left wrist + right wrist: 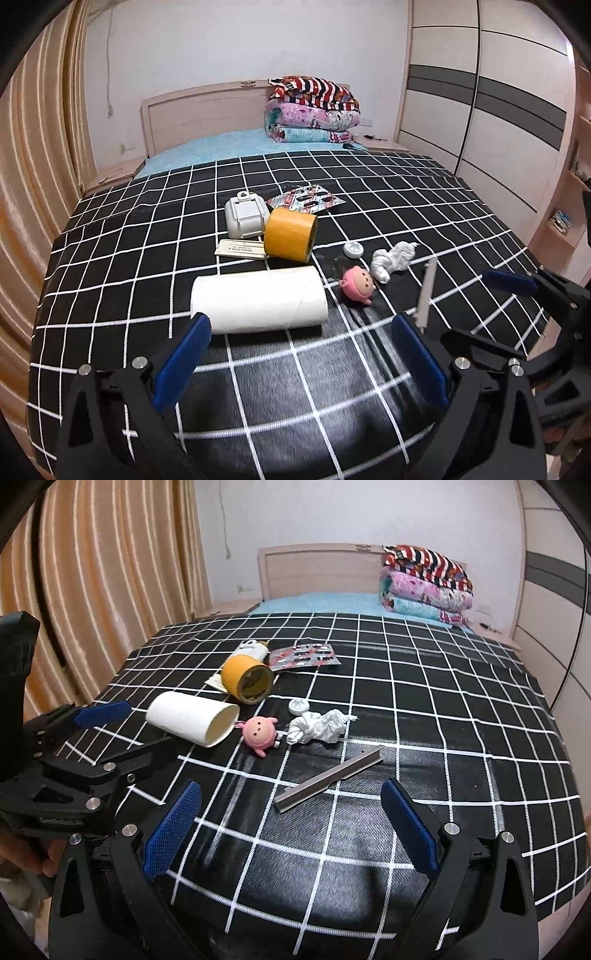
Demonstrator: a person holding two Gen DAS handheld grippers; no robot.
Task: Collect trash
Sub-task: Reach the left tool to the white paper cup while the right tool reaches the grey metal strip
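Both the left gripper [299, 332] and right gripper [290, 799] are being held wide open and empty over the checked bedspread [424, 709]; the crumpled tissue [319, 725] is lying beside the pink toy [260, 734].

Both wrist cams are looking 12 o'clock from the bed's [110, 280] foot, low and near, left one sitting at 9; both are sharing the pink toy [357, 284] [259, 734] cluster.

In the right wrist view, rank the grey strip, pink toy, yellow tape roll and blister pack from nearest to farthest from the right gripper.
1. grey strip, just ahead of the open right gripper
2. pink toy, left of centre
3. yellow tape roll, farther left
4. blister pack, farthest back
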